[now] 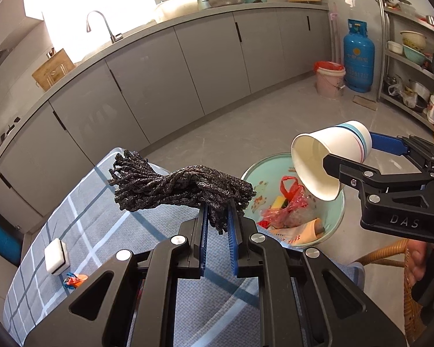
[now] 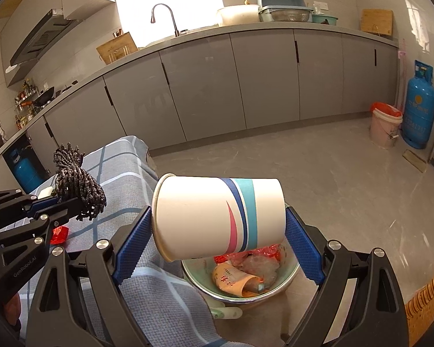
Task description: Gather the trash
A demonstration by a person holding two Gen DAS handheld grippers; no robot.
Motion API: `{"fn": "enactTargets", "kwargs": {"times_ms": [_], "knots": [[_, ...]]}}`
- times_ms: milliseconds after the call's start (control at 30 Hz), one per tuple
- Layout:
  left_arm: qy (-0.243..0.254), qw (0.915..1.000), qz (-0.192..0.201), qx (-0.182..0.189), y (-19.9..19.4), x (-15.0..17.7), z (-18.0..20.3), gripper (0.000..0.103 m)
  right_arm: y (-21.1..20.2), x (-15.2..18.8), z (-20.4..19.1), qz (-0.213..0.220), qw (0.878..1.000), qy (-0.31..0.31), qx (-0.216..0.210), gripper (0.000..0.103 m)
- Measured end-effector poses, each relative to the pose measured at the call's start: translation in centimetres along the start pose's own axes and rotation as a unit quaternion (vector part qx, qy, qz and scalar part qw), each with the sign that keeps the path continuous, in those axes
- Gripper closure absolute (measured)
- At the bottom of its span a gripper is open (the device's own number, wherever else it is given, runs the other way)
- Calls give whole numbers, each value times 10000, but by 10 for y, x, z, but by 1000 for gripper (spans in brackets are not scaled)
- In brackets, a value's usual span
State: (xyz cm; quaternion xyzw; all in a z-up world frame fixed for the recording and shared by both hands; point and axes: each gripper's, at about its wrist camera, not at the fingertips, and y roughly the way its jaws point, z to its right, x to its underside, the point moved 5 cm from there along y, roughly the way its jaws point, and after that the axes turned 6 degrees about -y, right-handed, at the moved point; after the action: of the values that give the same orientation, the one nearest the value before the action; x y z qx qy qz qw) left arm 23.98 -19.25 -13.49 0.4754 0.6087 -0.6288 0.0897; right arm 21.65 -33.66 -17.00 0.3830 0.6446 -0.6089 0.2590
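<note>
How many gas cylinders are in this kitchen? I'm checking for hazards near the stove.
2. One blue gas cylinder stands on the floor at the far right, beside the pink bucket. Another blue gas cylinder sits under the counter at left. Others may be hidden.

Blown-out window backlight; sharp focus; fisheye-bent edges.

Counts, placed relative to the green bin on the floor:

- Paper cups: one, above the bin.
- Dark cord bundles: one, left of the bin.
- Grippers: two, left gripper and right gripper.
- Small wrappers on the checked cloth, left of the bin: one.
- White blocks on that cloth: one.
- Gas cylinders: two, one far beyond the bin, one far left.
- Pink buckets: one, beyond the bin.
- Cutting boards on the counter beyond: two.
- Taps: one.
</note>
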Motion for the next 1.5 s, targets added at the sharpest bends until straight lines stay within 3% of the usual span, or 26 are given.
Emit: {"fn": "enactTargets", "kwargs": {"times_ms": [800, 1100, 1133, 1233, 1333, 1367, 1500], "knots": [[470, 9983, 173, 312, 40, -17, 41, 89, 20, -3, 52, -57, 9991, 231, 340, 15], [585, 9967, 13, 555, 56, -13, 57, 88, 38, -9, 54, -146, 9992, 302, 208, 15], [595, 9967, 17, 557, 56, -13, 58, 84, 42, -9, 55, -172, 9993, 313, 142, 15], [611, 9972, 108, 410, 56, -12, 56, 47, 48, -9, 61, -172, 9988, 420, 157, 12], [607, 9976, 43, 345, 56, -7, 55, 46, 50, -8, 67, -171, 9984, 504, 186, 10], [598, 9977, 42, 319, 55, -7, 54, 39, 50, -6, 68, -173, 9983, 522, 201, 10], [545, 9984, 58, 166, 53, -4, 47, 32, 49, 1, 70, -240, 9978, 584, 203, 10]]}}
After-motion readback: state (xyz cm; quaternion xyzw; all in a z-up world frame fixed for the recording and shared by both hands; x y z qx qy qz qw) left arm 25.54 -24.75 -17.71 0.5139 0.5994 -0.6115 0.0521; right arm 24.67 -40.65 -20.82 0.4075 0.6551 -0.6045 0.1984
